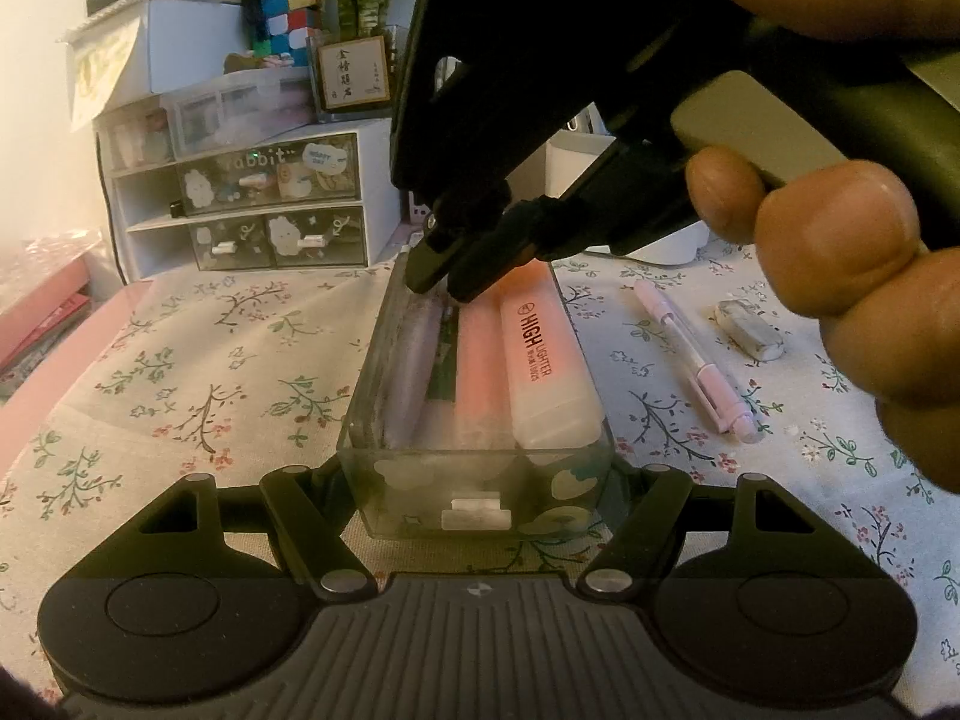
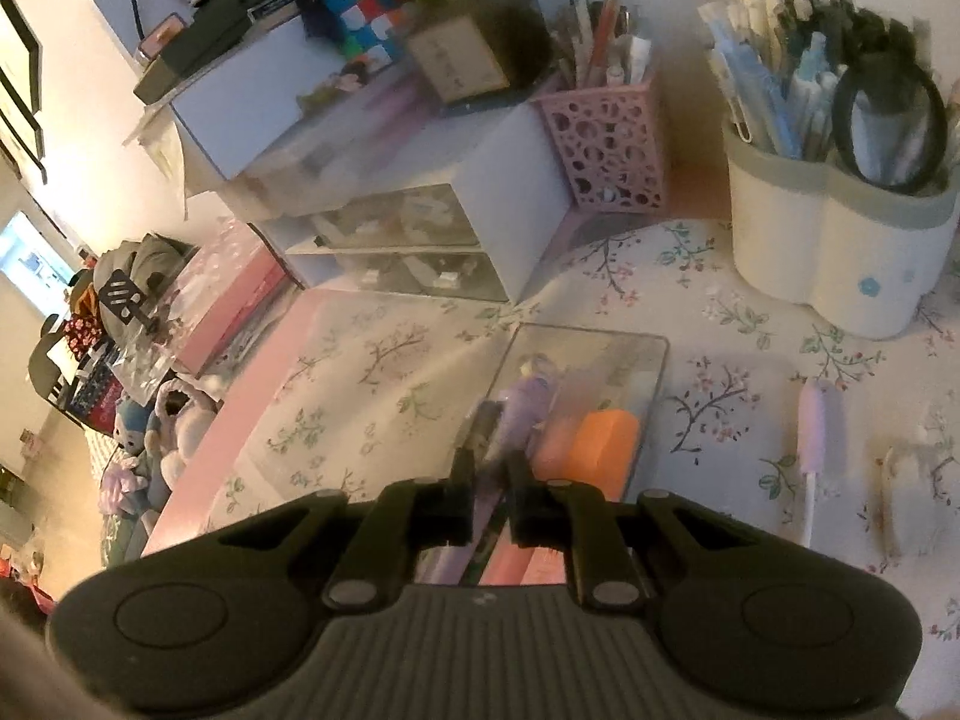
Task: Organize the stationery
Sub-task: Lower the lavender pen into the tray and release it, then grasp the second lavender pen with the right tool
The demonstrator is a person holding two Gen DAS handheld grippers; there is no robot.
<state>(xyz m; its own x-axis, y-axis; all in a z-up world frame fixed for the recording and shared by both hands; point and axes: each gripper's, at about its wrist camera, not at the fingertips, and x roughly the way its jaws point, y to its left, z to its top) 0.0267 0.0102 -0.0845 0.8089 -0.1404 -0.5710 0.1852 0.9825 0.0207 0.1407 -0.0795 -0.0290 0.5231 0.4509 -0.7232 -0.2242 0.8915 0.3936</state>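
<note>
The drawer (image 1: 480, 480) is clamped by the left hand-held gripper (image 1: 480, 504); the right hand-held gripper (image 1: 441, 282), nearly closed, could jam the purple pen (image 1: 414, 360) against the drawer wall.

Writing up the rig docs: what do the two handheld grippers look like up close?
Both alike: the left gripper and right gripper are matte black, with a ribbed dark grey body, two round side discs, silver pivot bolts on angled linkage arms and narrow black fingers. A small white mark sits mid-body. No cables or sleeves visible.

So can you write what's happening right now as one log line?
left gripper: shut on clear drawer | right gripper: tips in drawer, nearly shut | pink pen, eraser: on tablecloth
</note>
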